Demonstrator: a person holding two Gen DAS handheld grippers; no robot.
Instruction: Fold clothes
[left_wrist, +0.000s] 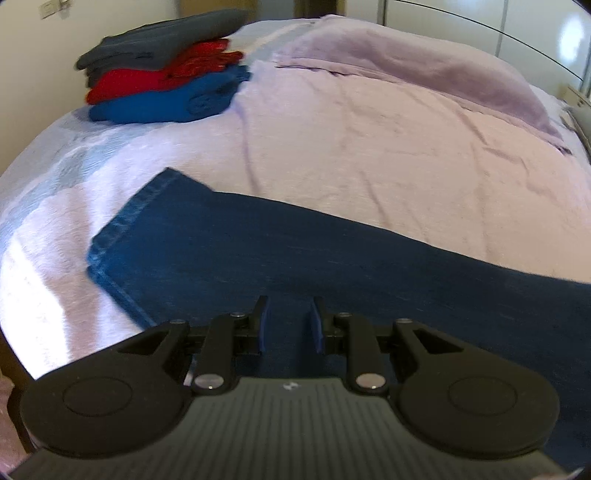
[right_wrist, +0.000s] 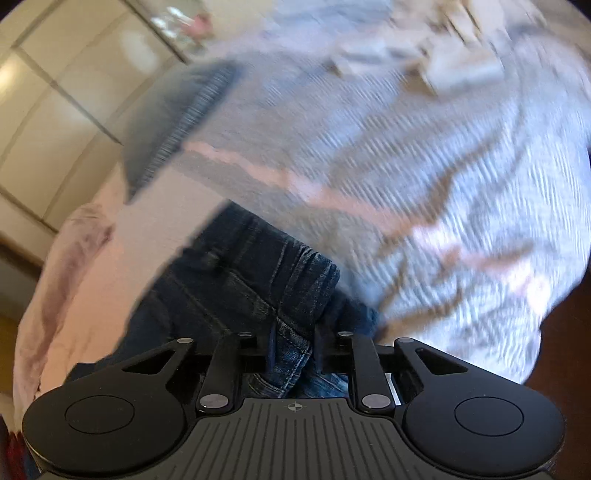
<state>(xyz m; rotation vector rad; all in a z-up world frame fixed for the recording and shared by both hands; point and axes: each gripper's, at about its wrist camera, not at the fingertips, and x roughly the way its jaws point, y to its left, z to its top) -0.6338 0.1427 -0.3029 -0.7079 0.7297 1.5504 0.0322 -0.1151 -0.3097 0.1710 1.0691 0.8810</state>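
Observation:
A pair of dark blue jeans (left_wrist: 295, 258) lies stretched across the pale pink bedspread (left_wrist: 351, 147), its hemmed leg end at the left. My left gripper (left_wrist: 289, 317) hovers over the leg, open, with a gap between its blue pads and nothing in them. In the right wrist view the waistband end of the jeans (right_wrist: 258, 280) is bunched up, and my right gripper (right_wrist: 293, 347) is shut on a fold of that denim. This view is blurred by motion.
A stack of folded clothes (left_wrist: 162, 81), grey over red over blue, sits at the bed's far left. A lilac blanket (left_wrist: 424, 62) lies across the far right. A striped light blue garment (right_wrist: 406, 147) spreads beyond the jeans in the right wrist view. White cabinet doors (right_wrist: 55, 110) stand behind.

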